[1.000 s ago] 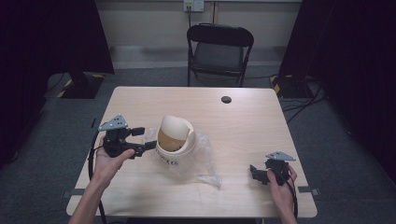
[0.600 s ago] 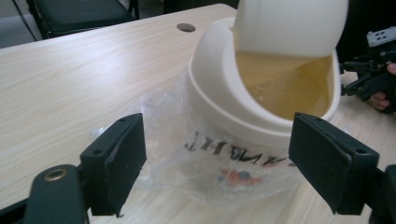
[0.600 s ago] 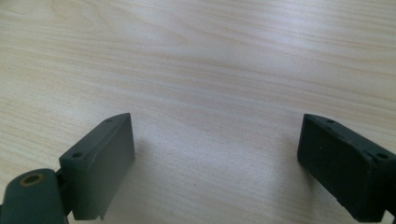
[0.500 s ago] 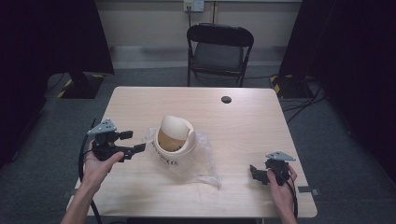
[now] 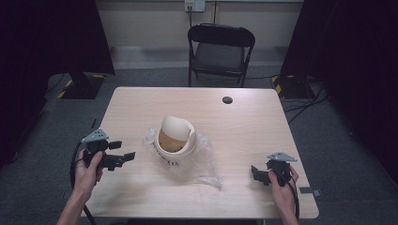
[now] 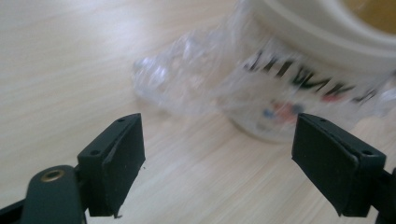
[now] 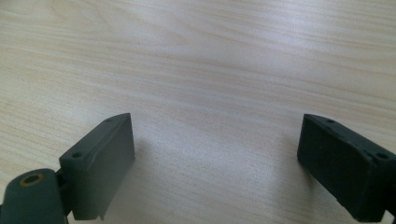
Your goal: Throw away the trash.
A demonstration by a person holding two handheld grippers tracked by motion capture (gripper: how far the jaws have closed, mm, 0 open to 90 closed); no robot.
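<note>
Mid-table (image 5: 141, 101): cream tub (image 5: 174, 143) lying in clear plastic wrap (image 5: 206, 164), mouth facing the chair (image 5: 220, 49). Left gripper (image 5: 123, 157) near its left, jaws released, apart from wrap. Right gripper (image 5: 256, 172) well apart, jaws released over bare wood

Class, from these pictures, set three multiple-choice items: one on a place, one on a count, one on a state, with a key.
1. Where is the cream cup?
A. on the chair
B. mid-table, on clear plastic wrap
C. in the right gripper

2. How many chairs stand behind the table?
A. one
B. two
C. three

3. How is the left gripper?
A. shut on the cup
B. shut, empty
C. open, empty

Key: 1 B, high view shows wrap beneath it; 2 A, a single black chair; 3 C, jaws stand apart in the left gripper view.
</note>
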